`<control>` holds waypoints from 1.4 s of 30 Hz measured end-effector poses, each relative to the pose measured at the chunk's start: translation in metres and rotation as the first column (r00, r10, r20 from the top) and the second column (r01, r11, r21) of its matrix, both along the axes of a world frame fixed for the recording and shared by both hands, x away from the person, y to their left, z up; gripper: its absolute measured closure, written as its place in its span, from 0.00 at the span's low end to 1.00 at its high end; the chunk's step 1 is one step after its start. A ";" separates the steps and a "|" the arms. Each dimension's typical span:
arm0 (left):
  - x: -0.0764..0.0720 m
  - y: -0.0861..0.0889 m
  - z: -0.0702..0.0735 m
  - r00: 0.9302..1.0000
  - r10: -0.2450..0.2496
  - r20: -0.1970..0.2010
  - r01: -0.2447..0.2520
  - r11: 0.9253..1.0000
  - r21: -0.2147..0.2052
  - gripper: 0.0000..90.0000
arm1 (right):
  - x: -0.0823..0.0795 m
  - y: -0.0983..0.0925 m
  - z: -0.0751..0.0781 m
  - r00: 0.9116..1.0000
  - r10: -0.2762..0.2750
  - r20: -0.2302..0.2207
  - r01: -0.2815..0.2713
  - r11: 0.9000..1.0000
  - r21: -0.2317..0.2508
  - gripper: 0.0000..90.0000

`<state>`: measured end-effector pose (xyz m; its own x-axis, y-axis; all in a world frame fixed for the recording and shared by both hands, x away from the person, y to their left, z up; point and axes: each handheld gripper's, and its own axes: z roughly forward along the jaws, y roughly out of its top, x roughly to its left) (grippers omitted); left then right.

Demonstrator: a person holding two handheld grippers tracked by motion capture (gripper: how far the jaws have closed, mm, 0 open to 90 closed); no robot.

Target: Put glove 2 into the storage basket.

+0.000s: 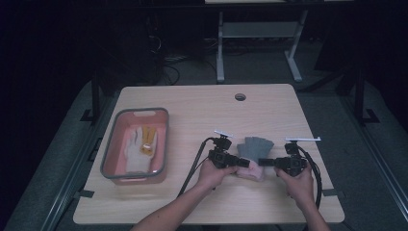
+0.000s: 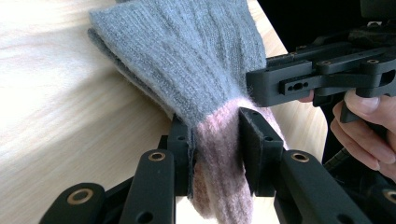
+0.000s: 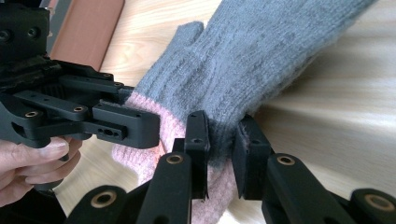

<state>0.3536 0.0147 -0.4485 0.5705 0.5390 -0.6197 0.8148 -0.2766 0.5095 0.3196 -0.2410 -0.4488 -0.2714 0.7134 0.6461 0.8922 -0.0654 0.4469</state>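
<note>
A knit glove (image 1: 253, 155), grey w/ a pink cuff, lay on the table (image 1: 192, 103) between two hand-held grippers, near the person's edge. The left gripper (image 2: 215, 135) had its fingers (image 2: 255, 140) pinched on the bunched pink cuff, cloth squeezed tight between the pads; the right gripper (image 3: 219, 144) pinched the glove right where grey met pink, fabric gathered between its fingers (image 3: 198, 140). In the high view the left gripper (image 1: 239, 162) & right gripper (image 1: 266, 162) faced each other across the cuff end, glove fingers fanning away beyond both sets of tips. The glove looked light, soft & floppy, fuzzy rather than slick, not fragile; it would prob. sag and stretch wherever unsupported, so the ribbed cuff seemed the best place to hold, one grip per side. A hand (image 1: 211, 173) held the left tool, another hand (image 1: 298, 185) the right. Well off to the left of the left fingers sat a pink bin (image 1: 135, 145) w/ a grey rim, a white-and-yellow glove (image 1: 139, 147) inside. The table was pale wood, smooth, w/ a cable hole (image 1: 240, 97) at the far side. The room was dark; a desk frame (image 1: 260, 36) & cables stood beyond.
</note>
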 end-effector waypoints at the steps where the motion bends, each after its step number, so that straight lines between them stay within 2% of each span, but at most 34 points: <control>1: -0.001 0.001 0.001 1.000 0.007 -0.005 -0.007 1.000 -0.005 0.75 | 0.000 0.001 0.001 1.000 0.001 0.003 -0.001 1.000 0.002 0.86; 29: -0.004 0.046 0.033 0.998 0.023 0.050 -0.022 1.000 -0.021 0.75 | 0.009 0.037 0.029 0.996 0.072 0.056 -0.076 0.996 0.056 0.86; 33: -0.005 0.054 0.037 0.998 0.033 0.055 -0.032 0.999 -0.025 0.75 | 0.011 0.042 0.032 0.995 0.081 0.050 -0.084 0.994 0.074 0.86; 42: -0.004 0.067 0.043 0.997 0.044 0.066 -0.043 0.999 -0.030 0.75 | 0.016 0.053 0.038 0.993 0.102 0.062 -0.107 0.992 0.072 0.86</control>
<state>0.3493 0.0817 -0.4055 0.5873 0.5466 -0.5970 0.7898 -0.2260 0.5701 0.3352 -0.1876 -0.4106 -0.3802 0.6294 0.6777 0.8688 -0.0083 0.4952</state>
